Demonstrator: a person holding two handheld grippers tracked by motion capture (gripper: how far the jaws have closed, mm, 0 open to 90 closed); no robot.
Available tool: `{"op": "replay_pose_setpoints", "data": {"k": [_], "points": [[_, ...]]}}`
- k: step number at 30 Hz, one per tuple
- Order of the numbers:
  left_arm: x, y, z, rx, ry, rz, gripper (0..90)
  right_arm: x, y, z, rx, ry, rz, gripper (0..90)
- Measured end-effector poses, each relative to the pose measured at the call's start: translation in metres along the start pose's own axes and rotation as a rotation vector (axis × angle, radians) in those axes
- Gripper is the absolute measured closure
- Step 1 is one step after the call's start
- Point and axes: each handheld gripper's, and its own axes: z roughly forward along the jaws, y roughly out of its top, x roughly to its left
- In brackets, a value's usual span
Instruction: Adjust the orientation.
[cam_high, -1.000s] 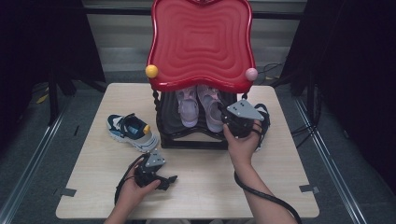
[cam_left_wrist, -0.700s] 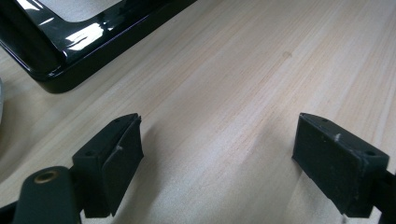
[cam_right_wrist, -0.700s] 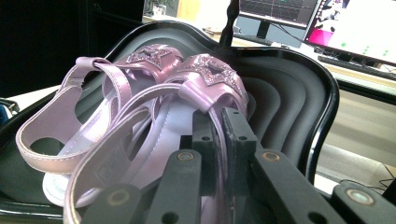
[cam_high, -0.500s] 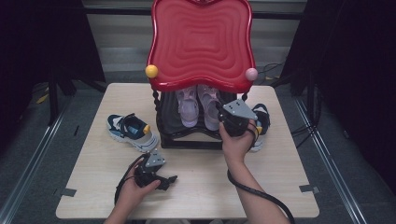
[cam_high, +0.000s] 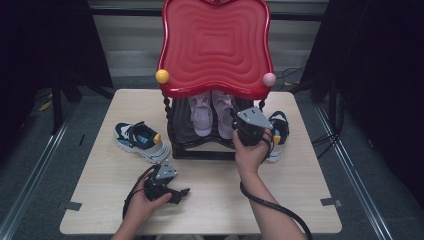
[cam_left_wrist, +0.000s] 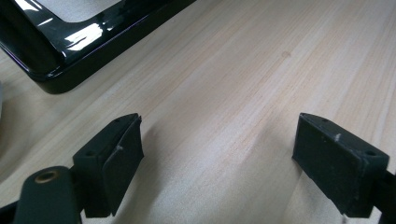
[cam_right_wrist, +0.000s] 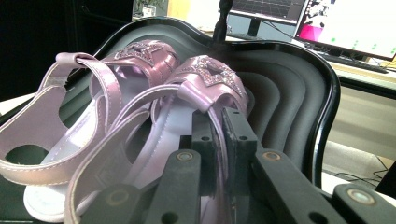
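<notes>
A pair of lilac sandals (cam_high: 202, 114) with star buckles lies on the black lower shelf (cam_high: 200, 149) of a red-topped rack (cam_high: 215, 45). In the right gripper view the nearer sandal (cam_right_wrist: 205, 74) has its heel strap pinched between my jaws, and the other sandal (cam_right_wrist: 70, 116) lies to its left. My right gripper (cam_high: 236, 127) (cam_right_wrist: 215, 126) is shut on that strap at the shelf's right front. My left gripper (cam_high: 182, 192) (cam_left_wrist: 217, 154) rests low over the wooden table (cam_left_wrist: 261, 65), open, with nothing between its jaws.
A blue and white sneaker (cam_high: 140, 141) lies on the table left of the rack; its mate (cam_high: 278, 131) lies to the right, behind my right hand. The rack's black base (cam_left_wrist: 70, 46) is just ahead of the left gripper. Bare table spans the front.
My right gripper has shifted a little left, further in over the shelf to the right sandal. The left gripper has stayed in place.
</notes>
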Motion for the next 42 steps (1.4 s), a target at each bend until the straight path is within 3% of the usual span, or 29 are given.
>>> {"op": "replay_pose_setpoints", "data": {"k": [8, 19, 26, 42], "points": [[0.0, 0.0, 0.0, 0.0, -0.002, 0.0, 15.3, 0.003, -0.003, 0.005, -0.008, -0.041, 0.028, 84.0], [-0.001, 0.0, 0.0, -0.001, -0.002, 0.002, 15.6, 0.013, -0.007, 0.013, -0.037, -0.102, 0.027, 83.9], [-0.002, 0.0, 0.0, -0.001, -0.001, 0.006, 15.6, 0.024, -0.011, 0.018, -0.023, -0.085, -0.003, 81.3], [-0.003, -0.001, 0.0, -0.004, -0.003, -0.003, 15.5, 0.02, -0.006, 0.016, 0.01, -0.026, -0.017, 67.7]]}}
